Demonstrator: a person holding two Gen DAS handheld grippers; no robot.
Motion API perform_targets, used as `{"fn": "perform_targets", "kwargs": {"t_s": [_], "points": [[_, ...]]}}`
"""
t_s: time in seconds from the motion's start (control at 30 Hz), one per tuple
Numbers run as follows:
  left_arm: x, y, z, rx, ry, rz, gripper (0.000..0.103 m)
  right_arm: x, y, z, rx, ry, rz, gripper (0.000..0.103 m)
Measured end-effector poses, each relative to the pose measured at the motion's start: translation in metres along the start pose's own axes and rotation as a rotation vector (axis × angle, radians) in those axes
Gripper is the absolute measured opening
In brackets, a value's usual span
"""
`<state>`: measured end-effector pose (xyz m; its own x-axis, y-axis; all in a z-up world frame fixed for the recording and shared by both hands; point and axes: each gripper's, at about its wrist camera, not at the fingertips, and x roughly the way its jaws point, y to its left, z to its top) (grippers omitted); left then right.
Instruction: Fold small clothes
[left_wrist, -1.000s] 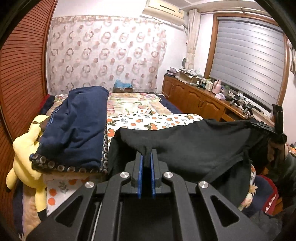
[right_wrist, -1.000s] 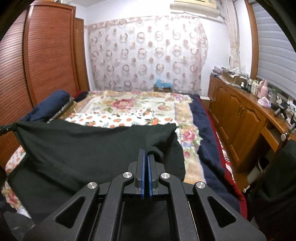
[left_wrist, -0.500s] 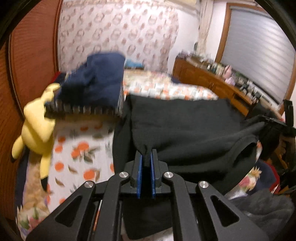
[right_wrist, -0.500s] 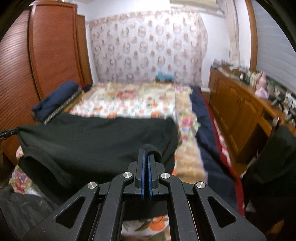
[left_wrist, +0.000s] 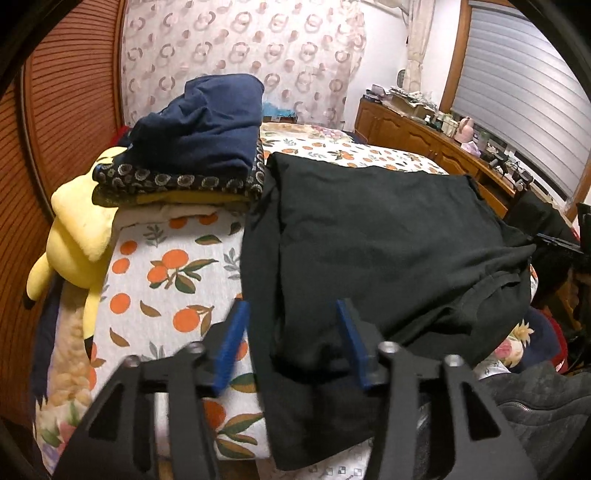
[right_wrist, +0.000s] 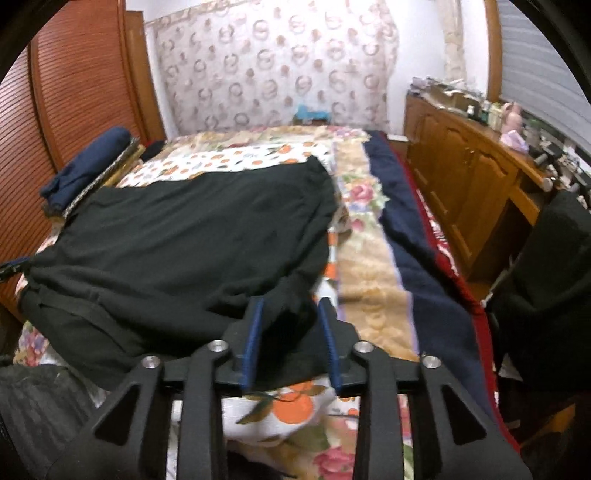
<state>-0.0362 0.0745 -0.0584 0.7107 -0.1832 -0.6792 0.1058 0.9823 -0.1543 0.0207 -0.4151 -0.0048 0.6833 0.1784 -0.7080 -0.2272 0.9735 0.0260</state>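
1. The black garment (left_wrist: 376, 236) lies spread flat on the orange-print sheet (left_wrist: 159, 273).
2. The left claw (left_wrist: 291, 332) is spread wide; the garment's near corner lies between its fingers.
3. The right claw (right_wrist: 290, 332) is likewise parted over the garment's other near corner.

No lettering, label, brand or number can be read anywhere in either view; the bedspread (left_wrist: 173, 273) carries only printed oranges, the curtain (right_wrist: 280, 66) only ring patterns, and the cluttered sideboard (right_wrist: 469, 173) is blurred.
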Motion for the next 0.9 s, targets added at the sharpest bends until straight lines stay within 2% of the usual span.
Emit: {"fn": "perform_targets", "kwargs": {"t_s": [0.17, 0.33, 0.47, 0.53, 0.63, 0.7, 0.9], "points": [[0.008, 0.003, -0.001, -0.010, 0.017, -0.001, 0.059, 0.016, -0.005, -0.011, -0.008, 0.045, -0.043, 0.039], [0.016, 0.004, -0.004, -0.024, 0.037, -0.008, 0.059, 0.033, -0.014, -0.023, 0.030, 0.095, -0.043, 0.039], [0.021, 0.004, -0.004, -0.028, 0.046, -0.005, 0.059, 0.033, -0.018, -0.025, 0.058, 0.090, -0.015, 0.039], [0.022, 0.004, -0.005, -0.031, 0.051, -0.004, 0.059, 0.033, -0.014, -0.024, 0.046, 0.090, 0.006, 0.032], [0.024, 0.003, -0.006, -0.033, 0.057, -0.007, 0.059, 0.028, -0.006, -0.023, -0.003, 0.095, -0.002, 0.006], [0.025, 0.003, -0.006, -0.031, 0.058, -0.009, 0.059, 0.021, -0.004, -0.024, -0.019, 0.104, 0.018, 0.004], [0.021, 0.002, -0.005, -0.030, 0.043, 0.001, 0.059, -0.018, -0.008, -0.015, -0.054, 0.087, -0.033, 0.003]]}}
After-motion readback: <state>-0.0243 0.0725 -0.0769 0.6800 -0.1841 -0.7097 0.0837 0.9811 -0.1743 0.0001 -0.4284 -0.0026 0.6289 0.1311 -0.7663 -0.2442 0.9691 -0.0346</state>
